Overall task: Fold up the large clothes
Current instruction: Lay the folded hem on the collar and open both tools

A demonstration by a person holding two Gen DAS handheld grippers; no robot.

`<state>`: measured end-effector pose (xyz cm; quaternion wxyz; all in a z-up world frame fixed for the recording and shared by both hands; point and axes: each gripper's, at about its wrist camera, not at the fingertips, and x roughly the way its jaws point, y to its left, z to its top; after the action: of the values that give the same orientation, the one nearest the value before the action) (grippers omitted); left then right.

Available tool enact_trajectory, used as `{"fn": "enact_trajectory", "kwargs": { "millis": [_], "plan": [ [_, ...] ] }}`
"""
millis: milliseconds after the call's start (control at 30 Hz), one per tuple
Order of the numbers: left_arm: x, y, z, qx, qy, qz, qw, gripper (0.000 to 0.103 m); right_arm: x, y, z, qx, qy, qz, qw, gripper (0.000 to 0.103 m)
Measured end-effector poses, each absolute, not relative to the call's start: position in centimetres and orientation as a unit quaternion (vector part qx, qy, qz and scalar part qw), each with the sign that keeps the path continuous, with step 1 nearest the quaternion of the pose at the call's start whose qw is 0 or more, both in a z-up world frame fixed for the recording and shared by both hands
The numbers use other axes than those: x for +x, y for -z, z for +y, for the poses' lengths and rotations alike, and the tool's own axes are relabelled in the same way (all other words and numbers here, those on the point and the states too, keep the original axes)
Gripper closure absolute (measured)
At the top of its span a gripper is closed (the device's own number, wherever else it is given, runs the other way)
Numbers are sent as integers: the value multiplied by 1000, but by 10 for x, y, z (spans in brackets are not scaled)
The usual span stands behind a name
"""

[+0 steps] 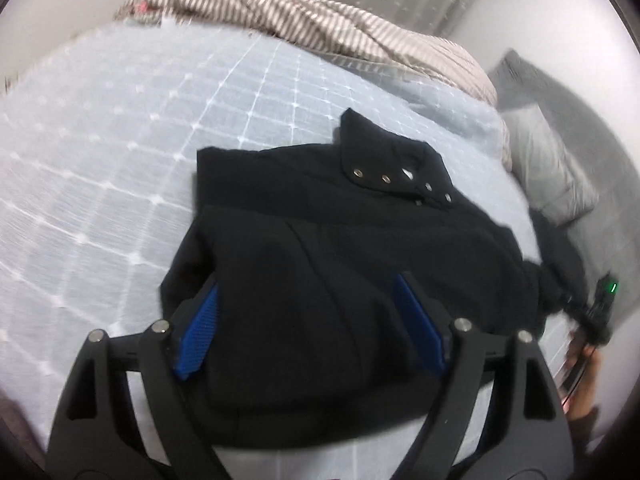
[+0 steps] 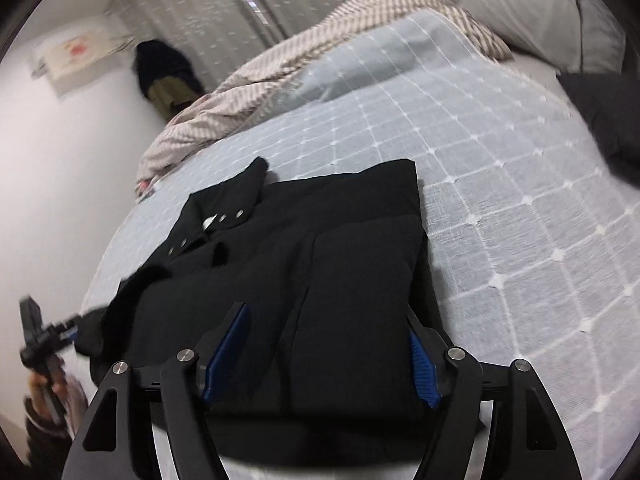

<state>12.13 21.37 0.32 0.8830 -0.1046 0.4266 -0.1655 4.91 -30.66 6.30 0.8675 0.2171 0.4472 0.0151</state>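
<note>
A black jacket [image 1: 320, 240] lies folded on the light blue checked bedspread [image 1: 120, 160], its snap-button collar [image 1: 400, 172] toward the far side. My left gripper [image 1: 308, 280] hovers over the jacket's near part, jaws wide open; the blue pads [image 1: 200, 328] flank the cloth without pinching it. In the right wrist view the same jacket [image 2: 340, 240] fills the middle, and my right gripper [image 2: 326, 316] stands open over its near edge. A sleeve trails toward the other gripper [image 2: 40, 336], held by a hand at the far left.
A striped duvet [image 1: 320, 20] is bunched along the far side of the bed. Grey pillows [image 1: 552, 168] lie at the right. A dark garment [image 2: 608, 120] rests on the bed's right side, and dark clothing [image 2: 164, 72] sits by the curtain.
</note>
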Motion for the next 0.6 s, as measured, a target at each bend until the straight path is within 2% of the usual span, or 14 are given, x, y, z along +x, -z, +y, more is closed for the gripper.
{"fn": "enact_trajectory", "kwargs": {
  "millis": [300,433,600],
  "plan": [
    [52,-9,195,-8,251,415,874,19,-6,-68,-286,176,-26,462,869,27],
    [55,15,168,57,254,443,858,19,-3,-62,-262,145,-47,474,867,27],
    [74,35,133,81,259,471,839,19,29,-36,-226,75,-65,527,844,27]
  ]
}}
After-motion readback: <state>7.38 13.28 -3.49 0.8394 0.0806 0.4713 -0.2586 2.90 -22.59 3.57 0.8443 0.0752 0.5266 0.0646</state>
